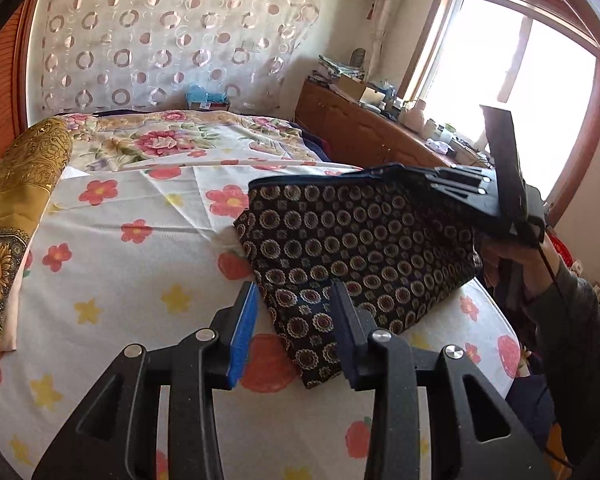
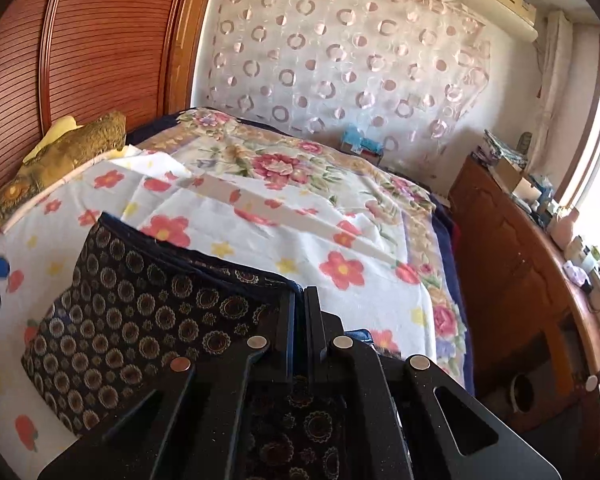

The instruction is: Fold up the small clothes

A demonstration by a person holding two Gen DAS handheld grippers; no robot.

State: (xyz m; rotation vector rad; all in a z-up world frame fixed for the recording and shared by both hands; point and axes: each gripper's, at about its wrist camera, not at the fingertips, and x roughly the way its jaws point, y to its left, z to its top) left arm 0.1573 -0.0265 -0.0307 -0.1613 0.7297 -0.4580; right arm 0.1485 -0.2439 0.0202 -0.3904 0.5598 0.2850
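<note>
While our right hand-held gripper (image 2: pixel 299 312) pinches the upper edge of the dark patterned garment (image 1: pixel 352 248) with its jaws closed tight on the cloth, we lift that side off the bed (image 1: pixel 148 264). Our left hand-held gripper (image 1: pixel 296 320) stands partly open, the garment's near corner lying between its pads without being pressed. A golden pillow (image 1: pixel 16 200) rests at the bed's left side.

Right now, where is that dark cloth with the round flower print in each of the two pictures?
Left wrist view: dark cloth right of center on the bed, its far edge lifted by the right tongs.
Right wrist view: lower left, running into the tongs.
Shared landmark: the blue box by the curtain.
</note>
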